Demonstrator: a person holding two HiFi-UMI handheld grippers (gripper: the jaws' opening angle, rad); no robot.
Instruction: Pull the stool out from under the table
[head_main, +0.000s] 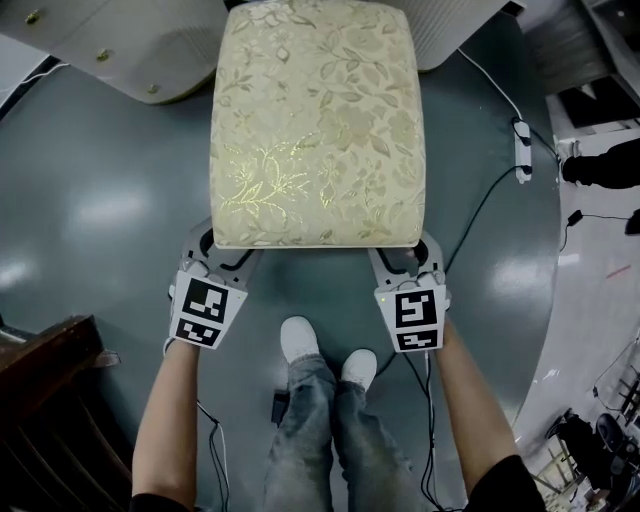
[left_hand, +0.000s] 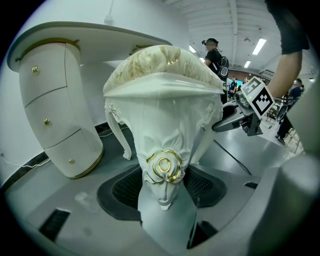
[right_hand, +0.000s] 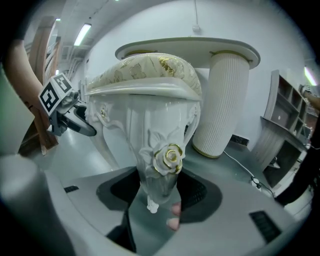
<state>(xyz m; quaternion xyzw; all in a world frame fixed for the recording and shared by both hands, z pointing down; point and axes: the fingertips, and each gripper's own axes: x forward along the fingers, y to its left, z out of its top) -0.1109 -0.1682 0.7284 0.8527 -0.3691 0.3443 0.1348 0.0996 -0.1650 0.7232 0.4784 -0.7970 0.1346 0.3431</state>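
So the stool (head_main: 315, 120) is sitting on the grey-green floor (head_main: 100, 200) right in front of the person. The whole flowery gold-and-cream seat shows from above. Its far end is up by the table (head_main: 120, 40), roughly between the drawer unit (left_hand: 55, 115) on the left and the ribbed column (right_hand: 222, 105) on the right. The near edge is just ahead of the person's white shoes (head_main: 300, 340).

Both grippers are on the near corners, tucked under the seat edge. The left gripper (head_main: 225, 250) has the stool's left front leg (left_hand: 162, 165) between its jaws, with the black pads tight against either side of it, just below the carved gold rose. Same deal on the other side: the right gripper (head_main: 405, 258) is closed on the right front leg (right_hand: 162, 160). Its jaws stand pretty wide because the leg is chunky, and the pads hug it under the rose there too (a couple of fingertips peek into that view, low down by the jaws).

Each gripper view catches the other gripper off to the side with its marker cube. There's also a white power strip (head_main: 521, 150) with a black cable on the floor to the right, well apart from the stool, and some dark wooden furniture (head_main: 50, 400) at the lower left.
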